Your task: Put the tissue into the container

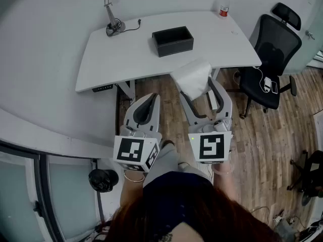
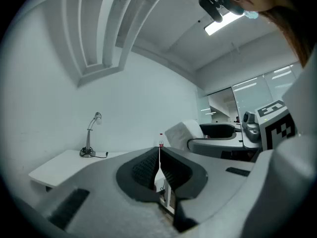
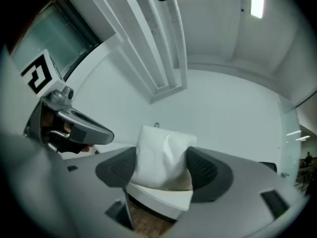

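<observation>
A white tissue pack point(image 1: 192, 77) sits between the pads of my right gripper point(image 1: 198, 88), which is shut on it in the air in front of the desk's near edge. In the right gripper view the tissue pack point(image 3: 161, 154) fills the gap of the right gripper point(image 3: 162, 166) and bulges above the jaws. The black open container point(image 1: 173, 41) stands on the white desk point(image 1: 121, 57), beyond the tissue and a little to its left. My left gripper point(image 1: 146, 106) is shut with nothing in it, beside the right one. The left gripper point(image 2: 159, 156) shows its pads touching.
A desk lamp point(image 1: 112, 13) stands at the desk's back left, and a red-capped bottle point(image 1: 224, 6) at its back right. A black office chair point(image 1: 270, 59) is to the desk's right on the wooden floor. A dark round object point(image 1: 103, 180) lies low at the left.
</observation>
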The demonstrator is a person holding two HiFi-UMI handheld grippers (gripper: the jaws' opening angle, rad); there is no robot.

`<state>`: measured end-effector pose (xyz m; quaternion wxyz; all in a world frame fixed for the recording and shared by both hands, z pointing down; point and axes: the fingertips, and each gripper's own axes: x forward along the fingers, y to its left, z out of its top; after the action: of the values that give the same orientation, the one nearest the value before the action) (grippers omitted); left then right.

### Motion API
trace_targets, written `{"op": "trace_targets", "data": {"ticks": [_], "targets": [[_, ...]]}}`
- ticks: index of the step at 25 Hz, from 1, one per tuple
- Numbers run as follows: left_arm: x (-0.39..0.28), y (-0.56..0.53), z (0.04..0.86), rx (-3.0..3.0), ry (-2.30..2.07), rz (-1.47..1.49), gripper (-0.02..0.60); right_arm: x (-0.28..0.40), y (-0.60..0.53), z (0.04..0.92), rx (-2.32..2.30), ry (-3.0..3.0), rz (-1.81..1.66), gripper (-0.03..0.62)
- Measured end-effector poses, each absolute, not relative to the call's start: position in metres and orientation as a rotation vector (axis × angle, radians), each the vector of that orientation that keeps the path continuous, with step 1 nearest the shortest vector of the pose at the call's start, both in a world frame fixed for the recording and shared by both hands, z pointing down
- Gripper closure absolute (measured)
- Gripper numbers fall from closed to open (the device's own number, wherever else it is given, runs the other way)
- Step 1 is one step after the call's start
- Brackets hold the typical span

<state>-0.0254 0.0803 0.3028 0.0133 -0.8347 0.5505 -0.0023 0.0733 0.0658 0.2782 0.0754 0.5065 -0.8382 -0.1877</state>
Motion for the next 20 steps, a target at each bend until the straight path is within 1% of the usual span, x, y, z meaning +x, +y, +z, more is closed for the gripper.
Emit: {"op": "trace_targets", "data": {"ticks": [20], "targets": [[-0.038, 0.003, 0.309, -2.629, 1.691, 0.013, 0.554, 0.061, -0.010, 0.290, 1.507, -2.457, -0.546, 0.260]]}}
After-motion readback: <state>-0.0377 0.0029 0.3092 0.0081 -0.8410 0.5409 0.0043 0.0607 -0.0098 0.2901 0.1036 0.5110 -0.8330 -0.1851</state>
